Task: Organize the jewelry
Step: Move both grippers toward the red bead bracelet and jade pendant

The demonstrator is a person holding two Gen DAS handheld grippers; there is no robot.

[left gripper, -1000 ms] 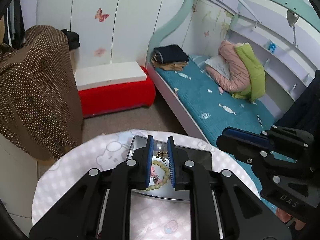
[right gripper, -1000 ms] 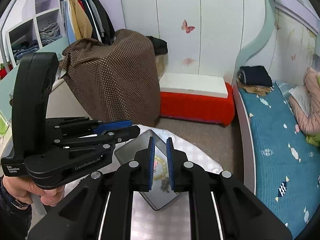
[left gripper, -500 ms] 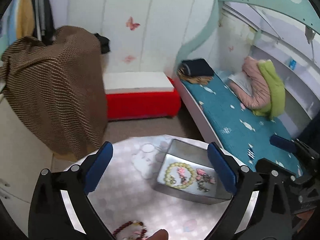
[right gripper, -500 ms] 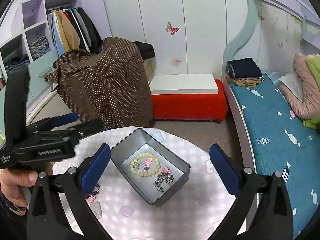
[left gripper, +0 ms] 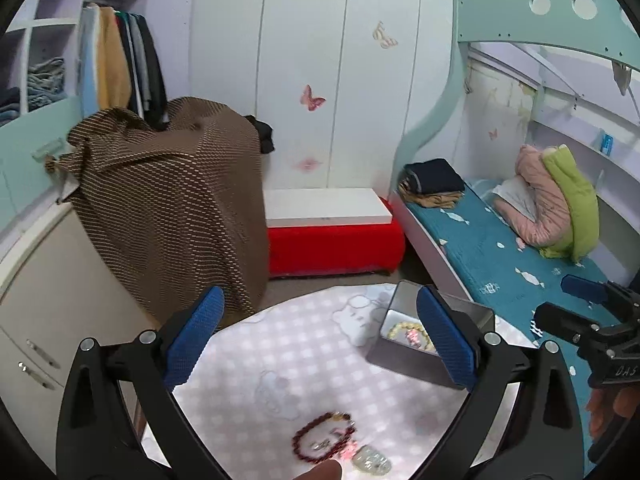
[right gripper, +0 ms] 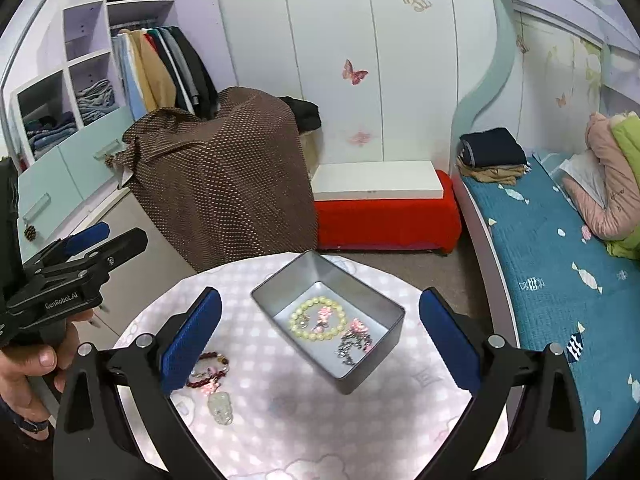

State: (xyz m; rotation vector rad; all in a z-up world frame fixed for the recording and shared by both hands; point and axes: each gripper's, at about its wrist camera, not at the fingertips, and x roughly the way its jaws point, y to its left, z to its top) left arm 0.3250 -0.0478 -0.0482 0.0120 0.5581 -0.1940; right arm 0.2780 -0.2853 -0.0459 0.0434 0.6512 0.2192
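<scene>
Both tongs (right gripper: pixel 320 330) have just sprung wide, empty; grey tin (right gripper: pixel 376 356) holds yellow bracelet (right gripper: pixel 318 316) and chain (right gripper: pixel 352 346).

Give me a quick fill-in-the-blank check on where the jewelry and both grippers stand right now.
1. The pale yellow bead bracelet lies inside the grey metal ____.
2. The dark red bead bracelet lies on the table outside it, next to a clear ____ pendant.
3. The left gripper and the right gripper both have their jaws ____, holding nothing.
4. The round table's checked cloth is pink and ____.

Missing words: tin; glass; open; white
</scene>
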